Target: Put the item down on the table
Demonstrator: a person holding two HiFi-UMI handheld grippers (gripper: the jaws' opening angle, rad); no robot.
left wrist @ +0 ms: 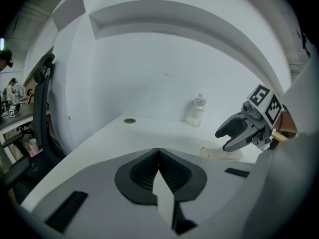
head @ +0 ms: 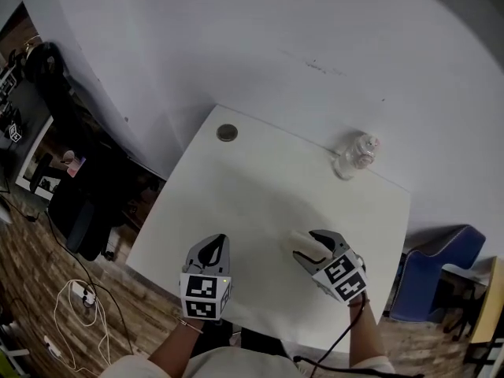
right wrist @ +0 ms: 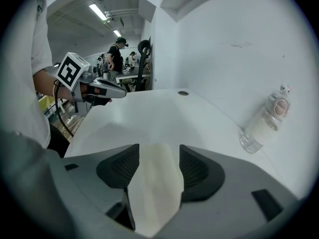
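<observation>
The item is a pale cream, soft-looking piece (head: 302, 241) low over the white table (head: 236, 187), near its front right. My right gripper (head: 309, 250) is shut on it: in the right gripper view the cream piece (right wrist: 157, 183) fills the gap between both dark pads (right wrist: 198, 169). From the left gripper view the piece (left wrist: 219, 154) lies against the tabletop under the right gripper (left wrist: 225, 137). My left gripper (head: 211, 247) hovers at the front left, shut and empty, its ribbed pads (left wrist: 172, 172) pressed together.
A clear plastic bottle (head: 354, 153) stands by the wall at the table's far right. A round metal disc (head: 227, 133) sits at the far left corner. An office chair (left wrist: 42, 108) and cables (head: 75, 305) are left of the table, a blue seat (head: 437, 270) right.
</observation>
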